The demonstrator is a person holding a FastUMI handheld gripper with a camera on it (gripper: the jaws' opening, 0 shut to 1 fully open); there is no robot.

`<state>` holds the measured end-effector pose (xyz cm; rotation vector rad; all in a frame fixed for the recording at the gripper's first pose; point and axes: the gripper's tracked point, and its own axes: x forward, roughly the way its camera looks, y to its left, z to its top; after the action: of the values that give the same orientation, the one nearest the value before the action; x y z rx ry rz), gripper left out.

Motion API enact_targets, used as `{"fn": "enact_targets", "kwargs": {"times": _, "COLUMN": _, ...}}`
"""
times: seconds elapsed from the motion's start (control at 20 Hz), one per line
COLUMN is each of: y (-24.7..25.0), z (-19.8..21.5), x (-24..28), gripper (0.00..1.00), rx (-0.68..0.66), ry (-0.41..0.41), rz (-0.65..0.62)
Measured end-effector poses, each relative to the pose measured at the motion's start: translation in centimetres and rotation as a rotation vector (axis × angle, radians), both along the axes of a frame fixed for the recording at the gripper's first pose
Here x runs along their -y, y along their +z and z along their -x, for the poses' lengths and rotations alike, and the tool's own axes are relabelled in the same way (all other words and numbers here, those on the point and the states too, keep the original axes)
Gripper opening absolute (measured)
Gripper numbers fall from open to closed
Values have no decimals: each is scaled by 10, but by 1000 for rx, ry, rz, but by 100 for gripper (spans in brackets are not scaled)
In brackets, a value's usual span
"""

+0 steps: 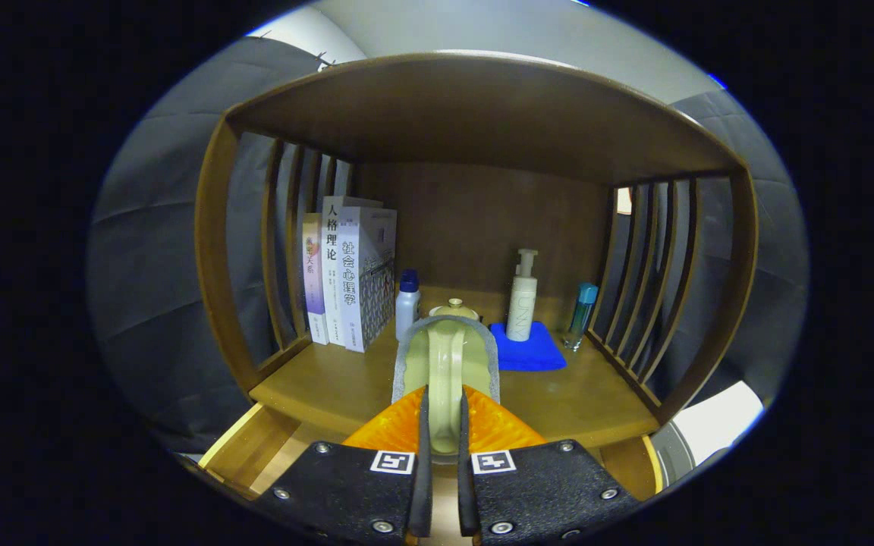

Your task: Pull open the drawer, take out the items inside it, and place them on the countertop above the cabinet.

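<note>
While the gripper (443,413) is pinching the teapot's handle (446,379), books (350,273) are standing beyond-left of the teapot (448,345) and the pump bottle (522,299), its lettering too small to read, beyond-right.

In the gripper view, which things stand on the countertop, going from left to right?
Books → small white bottle with blue cap → pale green teapot, its handle held between the fingers → blue cloth → white pump bottle → slim blue-capped bottle.
</note>
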<state>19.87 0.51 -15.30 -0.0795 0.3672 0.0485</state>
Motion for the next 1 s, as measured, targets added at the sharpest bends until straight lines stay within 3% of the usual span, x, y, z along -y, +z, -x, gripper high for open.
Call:
{"fn": "enact_targets", "kwargs": {"times": 0.45, "y": -51, "z": -55, "x": 16, "gripper": 15, "rx": -100, "ry": -32, "rz": -59}}
{"fn": "enact_targets", "kwargs": {"times": 0.95, "y": -67, "z": -73, "x": 22, "gripper": 26, "rx": -120, "ry": -26, "rz": -106}}
{"fn": "enact_targets", "kwargs": {"times": 1.0, "y": -64, "z": -74, "x": 22, "gripper": 34, "rx": -105, "ry": -21, "rz": -106}}
